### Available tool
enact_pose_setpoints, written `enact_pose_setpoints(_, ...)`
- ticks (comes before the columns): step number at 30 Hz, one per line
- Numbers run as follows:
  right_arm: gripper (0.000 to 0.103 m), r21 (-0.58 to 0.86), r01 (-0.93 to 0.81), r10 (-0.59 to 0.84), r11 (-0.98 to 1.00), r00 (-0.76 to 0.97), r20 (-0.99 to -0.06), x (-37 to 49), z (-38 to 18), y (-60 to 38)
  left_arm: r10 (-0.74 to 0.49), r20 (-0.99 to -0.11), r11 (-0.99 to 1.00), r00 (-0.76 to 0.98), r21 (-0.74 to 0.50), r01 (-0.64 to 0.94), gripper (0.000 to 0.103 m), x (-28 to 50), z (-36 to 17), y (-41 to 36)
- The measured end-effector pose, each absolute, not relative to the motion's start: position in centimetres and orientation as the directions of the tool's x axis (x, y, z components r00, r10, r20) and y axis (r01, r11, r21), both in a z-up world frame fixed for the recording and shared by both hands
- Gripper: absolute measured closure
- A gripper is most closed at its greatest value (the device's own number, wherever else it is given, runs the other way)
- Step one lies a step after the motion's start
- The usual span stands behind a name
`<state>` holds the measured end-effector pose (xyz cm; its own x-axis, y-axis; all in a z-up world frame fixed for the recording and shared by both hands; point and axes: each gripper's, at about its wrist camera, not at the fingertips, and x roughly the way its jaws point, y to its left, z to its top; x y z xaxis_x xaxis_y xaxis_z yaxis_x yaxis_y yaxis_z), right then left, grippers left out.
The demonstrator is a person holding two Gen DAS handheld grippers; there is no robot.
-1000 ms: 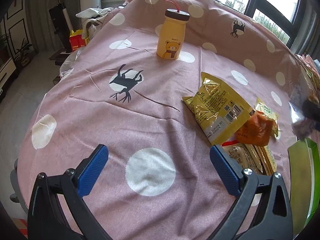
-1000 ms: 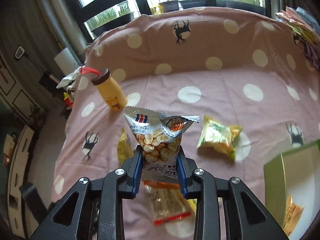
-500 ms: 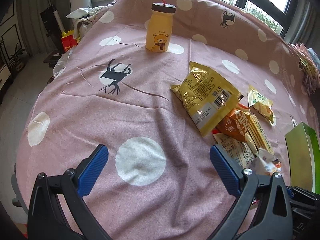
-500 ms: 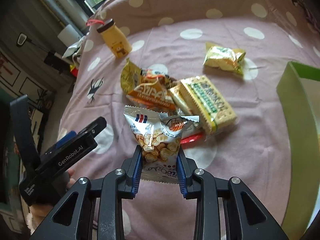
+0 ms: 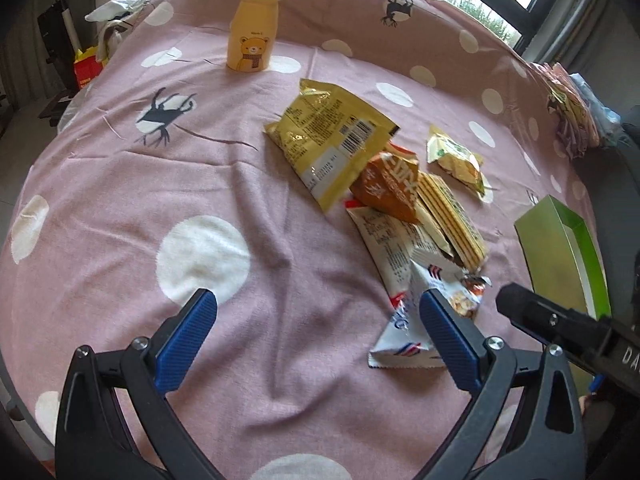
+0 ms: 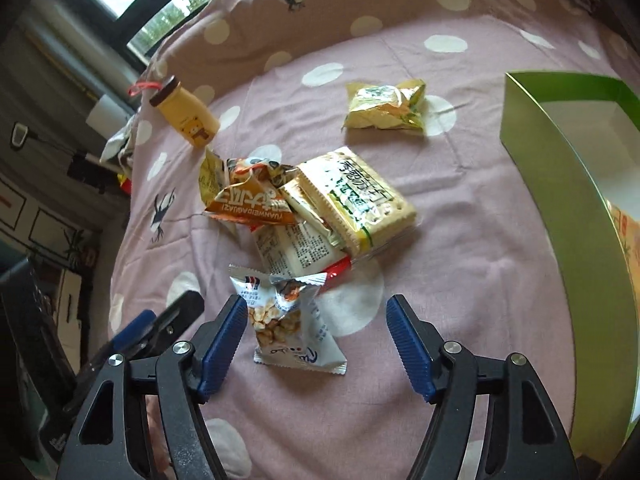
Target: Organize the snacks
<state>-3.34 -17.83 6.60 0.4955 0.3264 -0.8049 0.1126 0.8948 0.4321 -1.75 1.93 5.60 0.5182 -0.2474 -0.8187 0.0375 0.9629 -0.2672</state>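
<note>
A white puffed-snack packet point(image 6: 289, 320) lies on the pink dotted cloth between the fingers of my open right gripper point(image 6: 316, 340); it also shows in the left wrist view point(image 5: 416, 320). Beyond it lies a pile: a cracker pack point(image 6: 356, 196), an orange packet point(image 6: 252, 204), a white packet point(image 6: 296, 248) and a gold bag point(image 5: 328, 144). A small green-yellow packet point(image 6: 384, 108) lies apart. My left gripper point(image 5: 316, 336) is open and empty over the cloth, left of the pile.
A green open box point(image 6: 568, 184) stands at the right, with a packet inside. A yellow bear bottle point(image 5: 252, 36) stands at the far side. More packets point(image 5: 572, 116) lie at the far right edge. The cloth point(image 5: 160, 200) is wrinkled.
My right gripper lowered the white snack packet to the cloth and opened, letting it go. My left gripper moved forward and right toward the pile.
</note>
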Motion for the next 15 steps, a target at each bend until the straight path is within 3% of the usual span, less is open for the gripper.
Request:
enact_pose_setpoints(5,0.03,0.562,0.096,0.444,0.821,0.51,-0.737,-3.1,5.9,-18.8,-0.396,-0.795,0.914,0.459,-0.389,0.114,0.003,-2.3,4.6,0.7)
enact_pose_setpoints(8,0.031,0.637,0.086,0.528,0.766,0.481,-0.7,-2.5,4.8,-18.5,-0.425,-0.798,0.904,0.428,-0.401,0.149,0.012,-2.2,3.9,-0.9)
enact_pose_setpoints(11,0.044,0.666,0.091,0.572,0.74,0.436,-0.695,-1.9,3.4,-17.9,-0.443,-0.807,0.897,0.391,-0.4,0.19,0.023,-1.9,2.9,-2.6)
enact_pose_setpoints(13,0.05,0.675,0.104,0.587,0.73,0.41,-0.698,-1.5,2.4,-17.6,-0.428,-0.809,0.904,0.403,-0.376,0.203,0.025,-1.8,2.7,-3.5)
enact_pose_setpoints(15,0.053,0.689,0.122,0.603,0.715,0.391,-0.695,-1.1,1.5,-17.3,-0.434,-0.796,0.9,0.423,-0.361,0.244,0.046,-1.9,2.8,-4.5)
